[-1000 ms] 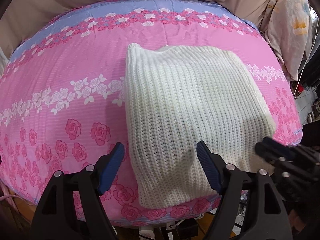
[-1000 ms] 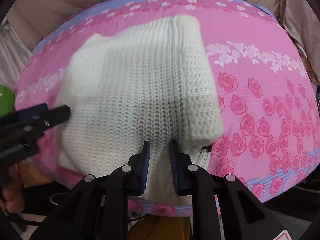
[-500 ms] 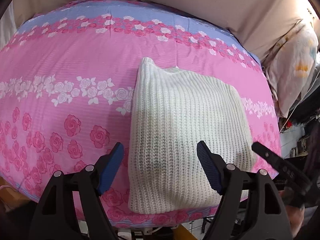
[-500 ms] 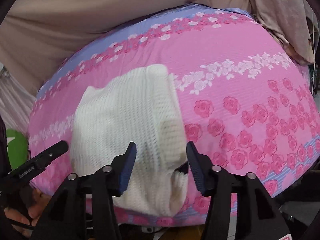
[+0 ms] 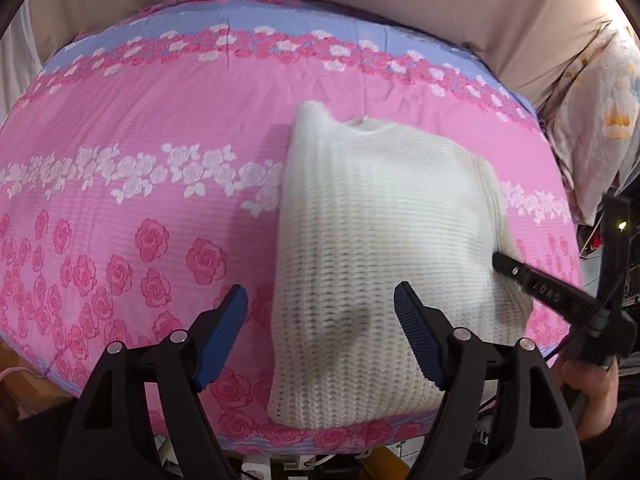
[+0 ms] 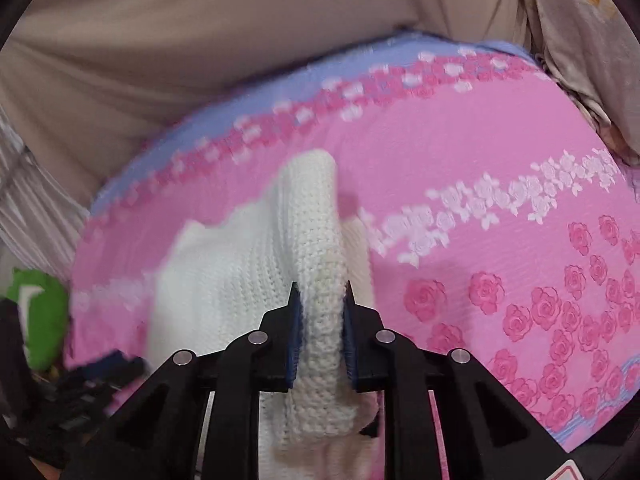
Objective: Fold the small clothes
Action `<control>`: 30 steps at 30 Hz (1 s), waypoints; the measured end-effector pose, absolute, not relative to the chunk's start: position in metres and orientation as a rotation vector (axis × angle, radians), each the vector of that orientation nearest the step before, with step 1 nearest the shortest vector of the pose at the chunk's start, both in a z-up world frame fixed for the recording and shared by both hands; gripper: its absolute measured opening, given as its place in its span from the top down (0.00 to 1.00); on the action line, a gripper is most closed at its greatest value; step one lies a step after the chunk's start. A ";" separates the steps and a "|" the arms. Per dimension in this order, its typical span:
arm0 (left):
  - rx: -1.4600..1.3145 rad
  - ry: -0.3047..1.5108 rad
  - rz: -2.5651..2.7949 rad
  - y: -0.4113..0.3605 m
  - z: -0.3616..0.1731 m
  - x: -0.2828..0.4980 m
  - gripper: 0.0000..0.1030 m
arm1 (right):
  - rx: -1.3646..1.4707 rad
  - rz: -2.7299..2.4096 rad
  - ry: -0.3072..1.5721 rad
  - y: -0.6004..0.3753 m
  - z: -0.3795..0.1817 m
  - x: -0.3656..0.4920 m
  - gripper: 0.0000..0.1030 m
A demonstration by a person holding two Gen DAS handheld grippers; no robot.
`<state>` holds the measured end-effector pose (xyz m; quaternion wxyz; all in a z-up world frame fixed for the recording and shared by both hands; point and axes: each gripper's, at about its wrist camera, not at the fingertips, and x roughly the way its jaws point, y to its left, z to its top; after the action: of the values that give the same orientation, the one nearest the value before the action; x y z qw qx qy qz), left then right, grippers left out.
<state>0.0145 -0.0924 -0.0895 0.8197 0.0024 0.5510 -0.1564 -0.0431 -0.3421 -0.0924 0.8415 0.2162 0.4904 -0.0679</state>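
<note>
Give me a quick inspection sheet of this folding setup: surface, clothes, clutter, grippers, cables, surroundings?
Surface: pink rose-print bedsheet with a blue band along the far edge.
Job's things: one white knit sweater, partly folded, right edge lifted.
Clutter: nothing seen on the sheet.
Grippers: left gripper open above the sweater's near edge; right gripper has just closed, pinching a knit fold.
Cables: nothing clearly seen.
Surroundings: beige fabric behind the bed, floral pillow at right, green object at left.
</note>
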 end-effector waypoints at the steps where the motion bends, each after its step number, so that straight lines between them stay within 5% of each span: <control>1: 0.003 1.176 -0.325 -0.089 -0.090 0.014 0.29 | 0.428 -0.148 1.136 -0.342 -0.120 -0.039 0.83; 10: -0.041 1.186 -0.217 -0.042 -0.089 0.013 0.29 | 0.348 0.003 0.980 -0.270 -0.039 -0.062 0.76; 16: -0.014 1.184 -0.239 -0.045 -0.087 0.008 0.29 | 0.178 0.130 1.186 -0.189 -0.136 -0.030 0.77; 19: -0.031 1.181 -0.294 -0.053 -0.082 0.004 0.28 | 0.255 0.126 1.163 -0.206 -0.123 -0.034 0.81; 21: -0.050 1.186 -0.338 -0.061 -0.082 0.004 0.25 | 0.281 0.062 1.086 -0.229 -0.090 -0.049 0.72; 23: -0.102 1.199 -0.395 -0.073 -0.085 0.008 0.22 | 0.270 -0.040 1.025 -0.256 -0.073 -0.065 0.33; 30: -0.172 1.244 -0.426 -0.106 -0.121 0.037 0.14 | 0.608 -0.112 1.141 -0.332 -0.137 -0.079 0.31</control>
<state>0.0370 -0.1057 -0.1214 0.7880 -0.0799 0.5775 -0.1979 -0.0787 -0.3323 -0.1372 0.7968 0.2833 0.5312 -0.0523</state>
